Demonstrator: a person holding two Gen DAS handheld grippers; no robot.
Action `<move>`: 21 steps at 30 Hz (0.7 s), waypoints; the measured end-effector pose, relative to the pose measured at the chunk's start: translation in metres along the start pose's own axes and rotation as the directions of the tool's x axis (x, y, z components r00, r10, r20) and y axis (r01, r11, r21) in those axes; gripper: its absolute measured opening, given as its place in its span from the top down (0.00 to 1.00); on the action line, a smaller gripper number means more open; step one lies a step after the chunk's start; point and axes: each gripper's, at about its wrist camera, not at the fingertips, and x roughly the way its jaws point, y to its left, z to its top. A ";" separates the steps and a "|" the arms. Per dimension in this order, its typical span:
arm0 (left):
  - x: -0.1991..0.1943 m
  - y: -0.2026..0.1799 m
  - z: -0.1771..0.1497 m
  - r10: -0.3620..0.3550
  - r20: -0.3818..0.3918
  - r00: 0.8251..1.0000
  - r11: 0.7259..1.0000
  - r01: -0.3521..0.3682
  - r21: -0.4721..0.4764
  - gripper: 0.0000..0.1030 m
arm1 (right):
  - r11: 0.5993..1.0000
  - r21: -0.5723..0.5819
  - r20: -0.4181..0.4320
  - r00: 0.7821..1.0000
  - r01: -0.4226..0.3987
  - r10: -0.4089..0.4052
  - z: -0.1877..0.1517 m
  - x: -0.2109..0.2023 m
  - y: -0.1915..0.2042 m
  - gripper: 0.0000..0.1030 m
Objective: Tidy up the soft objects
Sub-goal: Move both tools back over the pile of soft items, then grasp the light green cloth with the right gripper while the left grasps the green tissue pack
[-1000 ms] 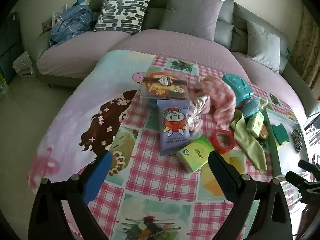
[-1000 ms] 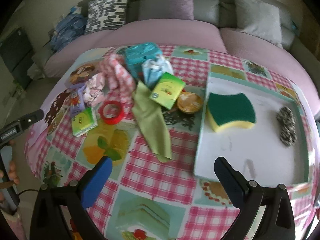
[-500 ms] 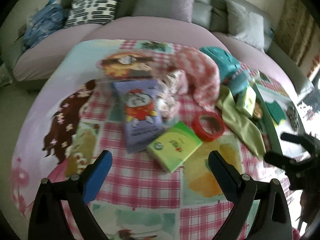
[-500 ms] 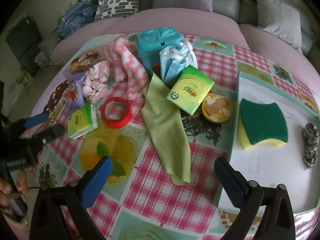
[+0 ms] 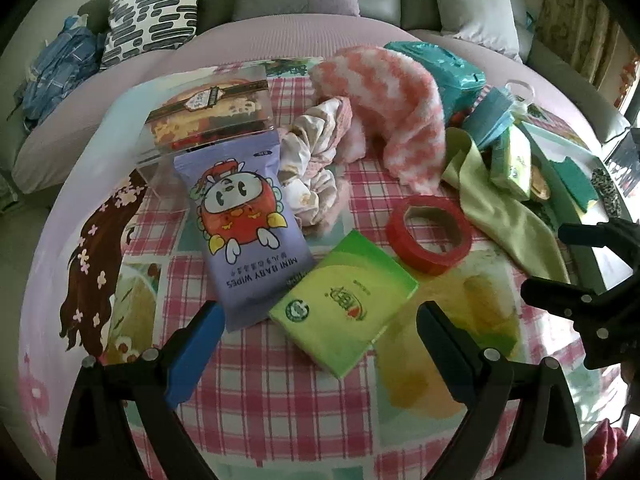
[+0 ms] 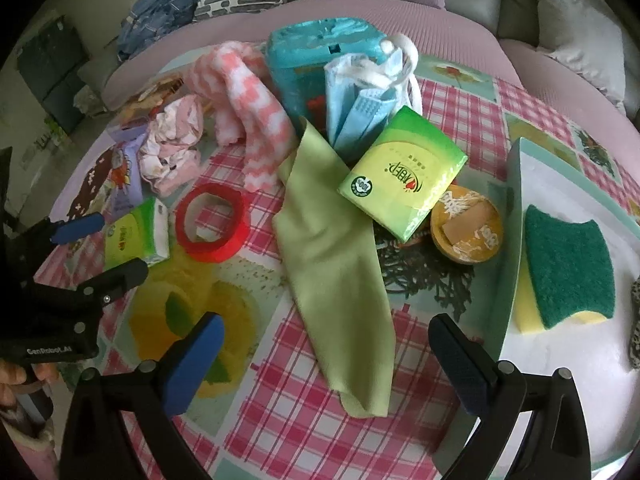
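Observation:
My left gripper [image 5: 320,336] is open and low over the checked tablecloth. A green tissue pack [image 5: 344,304] lies just ahead between its fingers, untouched. Behind the pack are a purple baby wipes pack [image 5: 244,224], a pink scrunchie [image 5: 312,168] and a fluffy pink-and-white cloth [image 5: 392,104]. My right gripper [image 6: 328,360] is also open. The near end of a green cloth [image 6: 336,260] lies flat between its fingers. Beyond the cloth are a second green tissue pack [image 6: 400,176] and blue face masks [image 6: 360,100]. A green-and-yellow sponge [image 6: 568,272] rests in the white tray [image 6: 516,200].
A red tape ring [image 5: 430,232] lies between the two grippers. A teal wipes box [image 6: 320,48] and a clear snack box [image 5: 208,112] stand at the back. A round yellow tin [image 6: 466,228] sits beside the tray. A sofa with cushions [image 5: 152,8] curves behind the table.
Both grippers have moved forward and lower over the table, the left toward the green tissue pack, the right toward the green cloth. Both stayed open and nothing on the table moved.

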 end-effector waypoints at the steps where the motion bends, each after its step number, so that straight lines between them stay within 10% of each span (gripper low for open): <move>1: 0.001 0.000 0.001 0.005 0.000 1.000 1.000 -0.005 0.003 0.06 | 1.000 -0.001 -0.001 1.000 0.000 0.000 0.000 0.001 0.000 0.00; 21: 0.009 -0.015 0.004 0.028 0.002 1.000 0.998 -0.028 0.048 0.31 | 0.997 -0.053 0.026 0.998 0.062 -0.060 0.013 0.033 -0.007 0.15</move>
